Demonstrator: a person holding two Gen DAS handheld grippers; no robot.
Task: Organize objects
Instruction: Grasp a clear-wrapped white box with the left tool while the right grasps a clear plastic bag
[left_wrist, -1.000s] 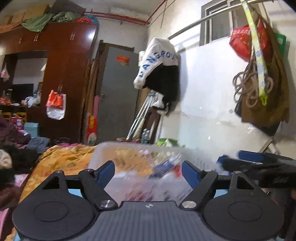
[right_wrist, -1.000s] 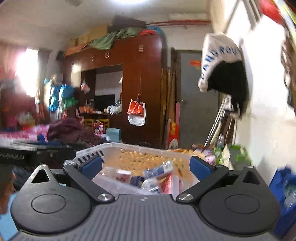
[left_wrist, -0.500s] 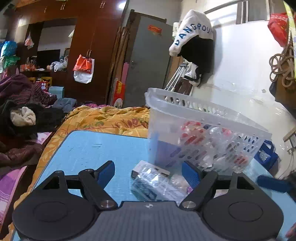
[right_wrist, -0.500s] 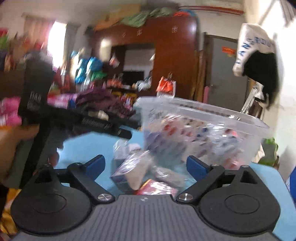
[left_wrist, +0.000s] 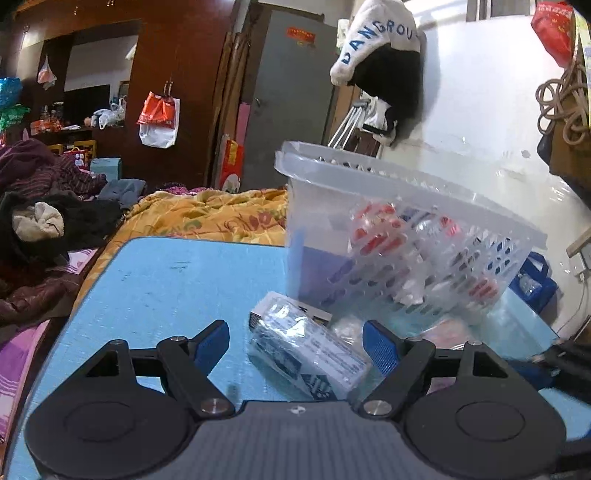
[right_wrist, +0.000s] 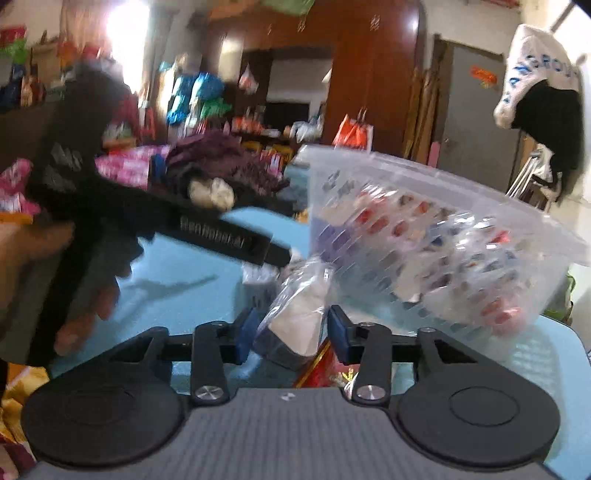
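A clear plastic basket (left_wrist: 406, 206) full of small packets stands on the blue table (left_wrist: 166, 288). My left gripper (left_wrist: 295, 347) is open just above the table. A plastic-wrapped blue and white box (left_wrist: 310, 354) lies between its pads without touching them. My right gripper (right_wrist: 291, 334) has its jaws closing on a clear-wrapped white and blue packet (right_wrist: 299, 314), and both pads are against the wrap. A red packet (right_wrist: 325, 365) lies under that grip. The basket (right_wrist: 443, 236) stands just behind. A hand (right_wrist: 85, 306) at the left holds the black left tool.
A yellow patterned blanket (left_wrist: 207, 218) and a heap of dark clothes (left_wrist: 48, 221) lie beyond the table's far and left edges. A white wall and a blue bag (left_wrist: 535, 280) are behind the basket on the right. Bare table stretches left of the packets.
Both grippers came down from above the basket to table level in front of it. The right jaws went from wide apart to closed on the packet. The left jaws kept their width.
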